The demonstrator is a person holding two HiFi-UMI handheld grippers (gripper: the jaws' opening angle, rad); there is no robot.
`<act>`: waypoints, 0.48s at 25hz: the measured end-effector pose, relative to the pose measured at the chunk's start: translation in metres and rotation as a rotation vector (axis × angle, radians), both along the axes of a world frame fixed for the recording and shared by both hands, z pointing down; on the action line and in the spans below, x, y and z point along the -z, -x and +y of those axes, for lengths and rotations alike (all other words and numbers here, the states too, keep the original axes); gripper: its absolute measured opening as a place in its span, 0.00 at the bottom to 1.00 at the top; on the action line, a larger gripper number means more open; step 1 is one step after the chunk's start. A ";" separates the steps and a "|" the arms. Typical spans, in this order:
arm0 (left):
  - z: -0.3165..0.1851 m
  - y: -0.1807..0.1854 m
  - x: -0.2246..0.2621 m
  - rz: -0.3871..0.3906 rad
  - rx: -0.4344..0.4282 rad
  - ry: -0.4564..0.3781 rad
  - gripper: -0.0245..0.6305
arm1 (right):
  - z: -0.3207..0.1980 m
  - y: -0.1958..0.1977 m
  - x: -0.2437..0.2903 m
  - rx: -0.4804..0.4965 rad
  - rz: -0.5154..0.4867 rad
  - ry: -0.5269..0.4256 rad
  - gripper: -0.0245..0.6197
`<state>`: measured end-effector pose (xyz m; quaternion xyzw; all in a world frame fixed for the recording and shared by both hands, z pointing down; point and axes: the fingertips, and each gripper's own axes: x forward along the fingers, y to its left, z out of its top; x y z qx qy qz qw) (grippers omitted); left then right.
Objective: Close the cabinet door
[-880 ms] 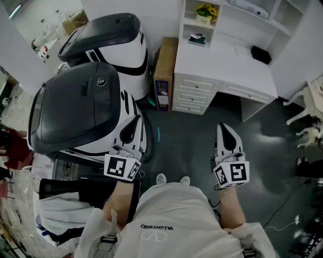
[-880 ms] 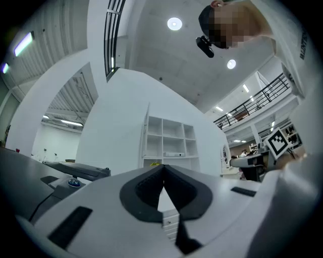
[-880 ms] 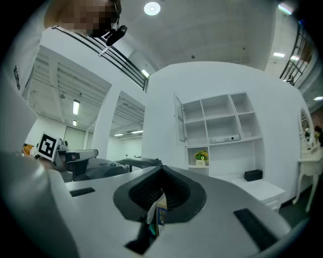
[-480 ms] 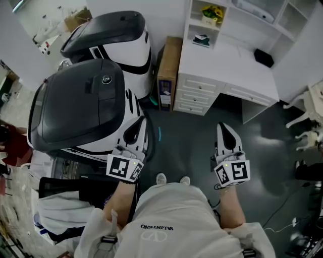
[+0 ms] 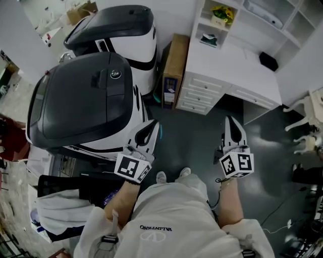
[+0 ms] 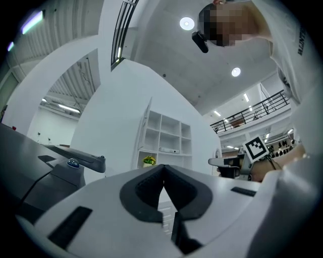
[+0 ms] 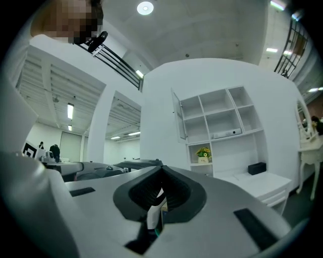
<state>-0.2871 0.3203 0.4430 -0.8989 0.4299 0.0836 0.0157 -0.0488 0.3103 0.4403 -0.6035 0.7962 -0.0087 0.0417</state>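
A white shelf cabinet (image 7: pixel 217 123) stands on a white desk (image 5: pixel 237 65) ahead of me. Its narrow door (image 7: pixel 178 120) hangs open at the cabinet's left edge, and the same door (image 6: pixel 147 121) shows edge-on in the left gripper view. My left gripper (image 5: pixel 154 124) is shut and holds nothing, hovering over the dark floor beside a large machine. My right gripper (image 5: pixel 231 120) is also shut and holds nothing, in front of the desk. Both grippers are well short of the cabinet. In each gripper view the jaw tips meet: left gripper (image 6: pixel 163 168), right gripper (image 7: pixel 162 170).
Two big black-and-white machines (image 5: pixel 81 101) (image 5: pixel 121 30) fill the left side. A brown box (image 5: pixel 174 65) leans between them and the desk drawers (image 5: pixel 202 95). A yellow flower pot (image 5: pixel 222 12) sits in the shelves and a black box (image 5: pixel 268 61) on the desk. A white chair (image 5: pixel 305 113) stands at the right.
Both grippers have drifted a little to the right and toward the desk, the left one more. Their jaws have stayed shut.
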 end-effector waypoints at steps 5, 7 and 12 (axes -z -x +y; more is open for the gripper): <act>-0.016 -0.004 -0.002 0.007 0.001 0.007 0.04 | -0.021 0.001 0.008 0.003 -0.023 -0.012 0.05; -0.023 -0.009 -0.002 0.006 0.002 0.010 0.04 | -0.029 0.002 0.007 0.016 -0.031 -0.018 0.05; -0.047 -0.024 -0.003 -0.019 0.012 0.005 0.04 | -0.061 -0.002 0.002 0.044 -0.056 -0.017 0.06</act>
